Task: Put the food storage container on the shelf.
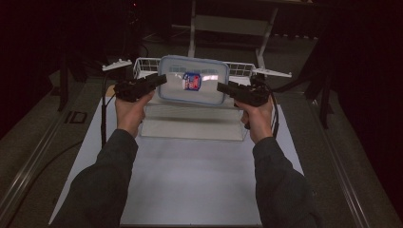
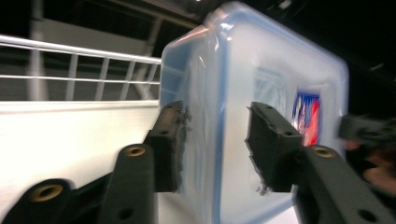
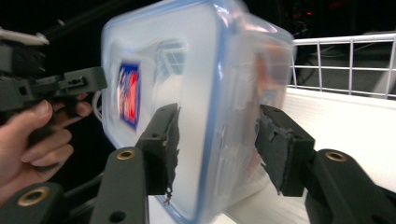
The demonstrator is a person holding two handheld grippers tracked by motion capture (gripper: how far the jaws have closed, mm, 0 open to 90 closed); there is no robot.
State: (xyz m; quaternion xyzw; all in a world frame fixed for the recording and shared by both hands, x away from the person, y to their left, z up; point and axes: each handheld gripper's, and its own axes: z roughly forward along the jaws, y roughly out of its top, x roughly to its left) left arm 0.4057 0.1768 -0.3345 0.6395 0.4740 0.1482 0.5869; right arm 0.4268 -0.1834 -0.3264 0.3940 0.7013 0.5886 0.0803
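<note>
Your forearms come in low, and between your left tongs [image 1: 159, 80] and right tongs [image 1: 223, 88] hangs the lidded plastic box [image 1: 192, 80], raised above the tabletop [image 1: 190, 180] before the wire basket [image 1: 237, 70]. Each pair straddles one short end, half-wide; the pads' contact is unclear. Its long axis runs hand to hand.

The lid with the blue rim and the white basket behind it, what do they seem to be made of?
The lid: probably translucent plastic with a glossy finish; light glints off it and shapes show faintly through. Its blue edge may be a softer seal, though I cannot be sure. The basket: looks like thin metal wire coated white, judging by its slim, straight bars.
</note>
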